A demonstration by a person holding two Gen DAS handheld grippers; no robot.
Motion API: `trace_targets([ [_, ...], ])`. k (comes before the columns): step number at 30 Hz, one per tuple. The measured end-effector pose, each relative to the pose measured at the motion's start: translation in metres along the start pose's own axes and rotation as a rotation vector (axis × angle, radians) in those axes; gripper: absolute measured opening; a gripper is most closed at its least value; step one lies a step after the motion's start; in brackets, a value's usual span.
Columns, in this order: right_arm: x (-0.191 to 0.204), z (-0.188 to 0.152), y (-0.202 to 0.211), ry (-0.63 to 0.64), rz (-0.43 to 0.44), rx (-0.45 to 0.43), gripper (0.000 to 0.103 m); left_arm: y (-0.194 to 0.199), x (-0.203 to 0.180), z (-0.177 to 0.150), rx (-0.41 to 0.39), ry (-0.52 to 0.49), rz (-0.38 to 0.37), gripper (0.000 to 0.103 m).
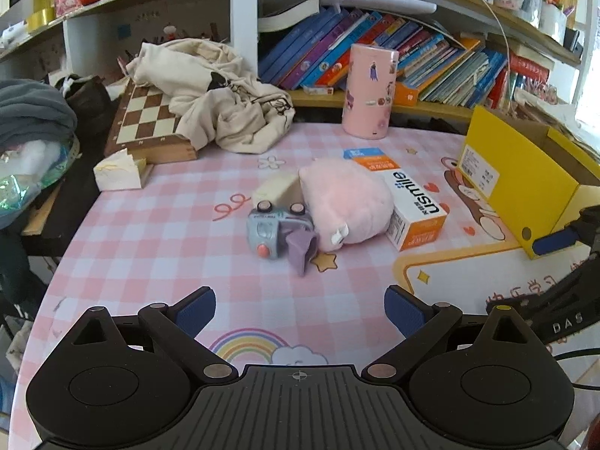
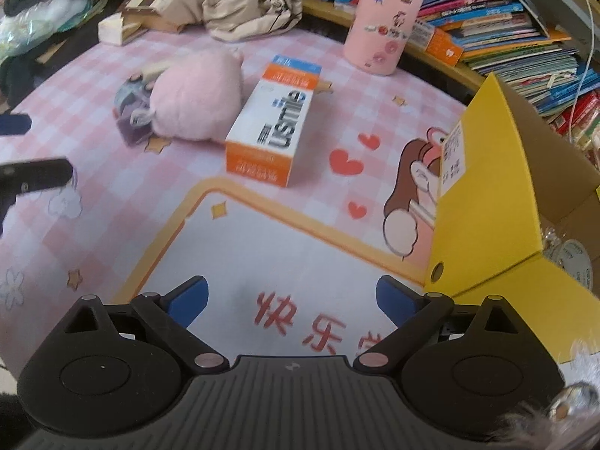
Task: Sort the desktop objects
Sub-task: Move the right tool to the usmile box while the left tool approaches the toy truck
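Left wrist view: left gripper (image 1: 300,309) and right gripper (image 2: 291,300) hover with jaws wide apart, empty. Pink plush (image 1: 347,202), toy car (image 1: 275,228) and toothpaste box (image 1: 414,202) touch mid-desk; grabbing one may drag the others. Yellow box (image 2: 487,202) sits right.

Plush toy (image 1: 347,206): fuzzy pink cloth. Toothpaste box (image 2: 272,122): smooth printed cardboard. Yellow box (image 2: 483,202): matt cardboard. Chessboard (image 1: 144,120): wood.

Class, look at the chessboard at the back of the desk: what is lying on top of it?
A crumpled cream cloth lies over the chessboard, covering its right and rear part. Whatever is beneath the cloth cannot be seen.
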State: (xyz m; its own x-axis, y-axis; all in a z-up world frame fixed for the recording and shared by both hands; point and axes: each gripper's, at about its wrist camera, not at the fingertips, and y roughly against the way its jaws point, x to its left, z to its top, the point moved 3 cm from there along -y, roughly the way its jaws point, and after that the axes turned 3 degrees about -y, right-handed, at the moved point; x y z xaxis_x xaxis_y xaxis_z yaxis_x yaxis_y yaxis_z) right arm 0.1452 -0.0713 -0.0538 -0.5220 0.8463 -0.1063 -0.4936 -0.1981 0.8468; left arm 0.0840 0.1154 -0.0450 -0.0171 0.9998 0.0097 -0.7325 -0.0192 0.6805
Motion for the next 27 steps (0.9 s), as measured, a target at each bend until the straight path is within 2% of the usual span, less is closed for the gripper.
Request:
trace_targets([
  [9, 0.0, 0.018, -0.008, 0.01, 0.014, -0.029, 0.097, -0.013, -0.007, 0.006, -0.001, -0.018, 0.004, 0.098],
  [17, -0.005, 0.037, -0.021, 0.0, 0.063, -0.046, 0.096, -0.029, -0.007, 0.014, 0.026, -0.003, 0.02, 0.098],
  [27, -0.001, 0.069, -0.046, -0.005, 0.109, -0.053, 0.091, -0.061, 0.001, 0.027, 0.034, -0.033, 0.106, 0.096],
])
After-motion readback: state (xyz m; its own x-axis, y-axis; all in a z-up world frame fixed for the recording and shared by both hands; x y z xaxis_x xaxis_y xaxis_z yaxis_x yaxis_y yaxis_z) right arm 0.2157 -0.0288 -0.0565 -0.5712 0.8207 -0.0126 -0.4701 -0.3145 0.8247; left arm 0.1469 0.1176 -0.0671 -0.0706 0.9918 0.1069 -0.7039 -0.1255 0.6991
